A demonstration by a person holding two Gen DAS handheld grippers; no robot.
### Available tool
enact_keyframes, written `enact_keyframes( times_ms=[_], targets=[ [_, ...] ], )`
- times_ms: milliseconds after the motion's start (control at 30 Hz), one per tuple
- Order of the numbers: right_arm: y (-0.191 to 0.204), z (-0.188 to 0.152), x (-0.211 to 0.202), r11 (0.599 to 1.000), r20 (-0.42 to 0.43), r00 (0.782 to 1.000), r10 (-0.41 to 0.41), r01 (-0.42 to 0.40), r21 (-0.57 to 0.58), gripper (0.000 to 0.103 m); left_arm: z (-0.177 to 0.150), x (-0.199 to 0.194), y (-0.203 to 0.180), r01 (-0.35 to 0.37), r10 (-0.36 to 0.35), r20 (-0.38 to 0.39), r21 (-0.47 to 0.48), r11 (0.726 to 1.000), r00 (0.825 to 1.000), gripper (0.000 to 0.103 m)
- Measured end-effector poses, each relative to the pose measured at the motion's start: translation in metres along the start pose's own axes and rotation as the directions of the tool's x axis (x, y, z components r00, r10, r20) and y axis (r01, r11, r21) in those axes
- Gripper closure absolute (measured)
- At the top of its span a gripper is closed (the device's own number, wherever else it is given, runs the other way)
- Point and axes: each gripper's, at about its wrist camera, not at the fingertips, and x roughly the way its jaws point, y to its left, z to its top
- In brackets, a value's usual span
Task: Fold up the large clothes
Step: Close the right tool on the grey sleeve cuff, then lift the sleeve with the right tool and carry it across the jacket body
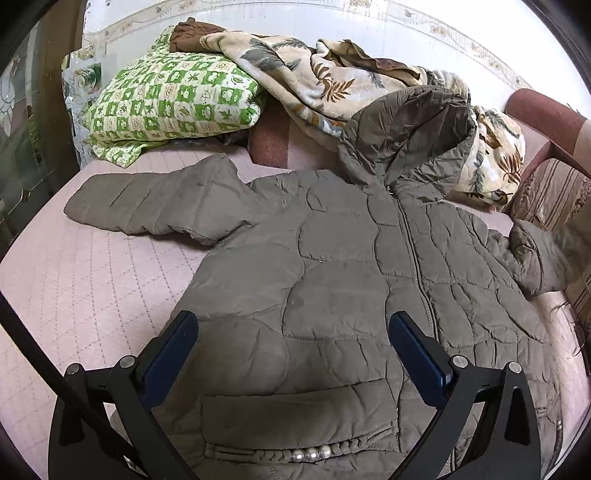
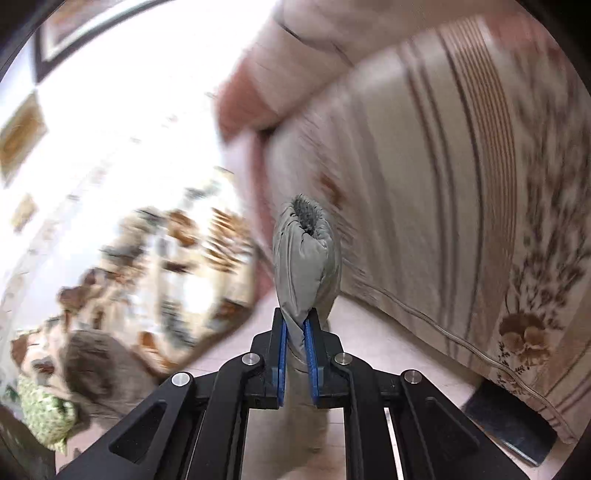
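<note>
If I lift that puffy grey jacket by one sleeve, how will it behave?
Probably floppy: the sleeve cuff bunches between the shut right gripper. The jacket looks quilted and puffy, so likely light for its bulk. Its smooth shell may slip.

I am in a home, over a bed or sofa with a pink quilted cover (image 1: 74, 280). A green checked quilt (image 1: 173, 99) and a leaf-print blanket (image 1: 314, 81) lie heaped by the tiled wall (image 1: 258, 18) (flowered border), beside a striped floral cushion (image 2: 461, 184).
</note>
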Motion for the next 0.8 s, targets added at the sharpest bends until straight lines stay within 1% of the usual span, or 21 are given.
enact_keyframes(
  times_ms=[33, 100, 167, 233, 333, 367, 467, 567, 733, 800],
  targets=[
    [0.017, 0.002, -0.015, 0.999, 0.026, 0.999, 0.039, -0.039, -0.011, 0.093, 0.000, -0.001, 0.000, 0.001, -0.001, 0.002, -0.002, 1.000, 1.000, 0.000],
    [0.047, 0.002, -0.034, 0.995, 0.047, 0.994, 0.098, -0.096, -0.037, 0.093, 0.001, -0.002, 0.001, 0.000, 0.000, 0.006, -0.004, 1.000, 1.000, 0.000],
    [0.081, -0.002, -0.057, 0.982, 0.063, 0.982, 0.180, -0.175, -0.077, 0.093, 0.001, -0.004, 0.002, -0.002, 0.002, 0.014, -0.007, 1.000, 1.000, 0.000],
    [0.108, -0.009, -0.071, 0.967, 0.058, 0.971, 0.233, -0.225, -0.116, 0.093, 0.002, -0.006, 0.003, -0.005, 0.005, 0.019, -0.006, 1.000, 1.000, 0.000],
    [0.156, -0.026, -0.084, 0.932, 0.028, 0.943, 0.332, -0.323, -0.166, 0.093, 0.002, -0.009, 0.006, -0.008, 0.008, 0.026, -0.005, 1.000, 1.000, 0.000],
    [0.170, -0.031, -0.086, 0.921, 0.016, 0.935, 0.353, -0.345, -0.181, 0.093, 0.002, -0.009, 0.006, -0.009, 0.010, 0.030, -0.006, 1.000, 1.000, 0.000],
    [0.202, -0.047, -0.092, 0.892, -0.015, 0.914, 0.406, -0.399, -0.214, 0.093, 0.004, -0.012, 0.009, -0.025, 0.025, 0.046, -0.003, 1.000, 0.999, 0.000],
    [0.225, -0.061, -0.093, 0.871, -0.042, 0.897, 0.439, -0.437, -0.223, 0.093, 0.009, -0.014, 0.014, -0.043, 0.043, 0.068, -0.010, 0.999, 0.997, 0.000],
    [0.252, -0.078, -0.084, 0.851, -0.091, 0.878, 0.470, -0.478, -0.219, 0.093, 0.016, -0.014, 0.025, -0.051, 0.055, 0.082, -0.045, 0.998, 0.995, 0.000],
    [0.259, -0.083, -0.082, 0.847, -0.099, 0.876, 0.473, -0.483, -0.224, 0.093, 0.017, -0.014, 0.028, -0.051, 0.056, 0.082, -0.052, 0.997, 0.995, 0.000]
  ],
)
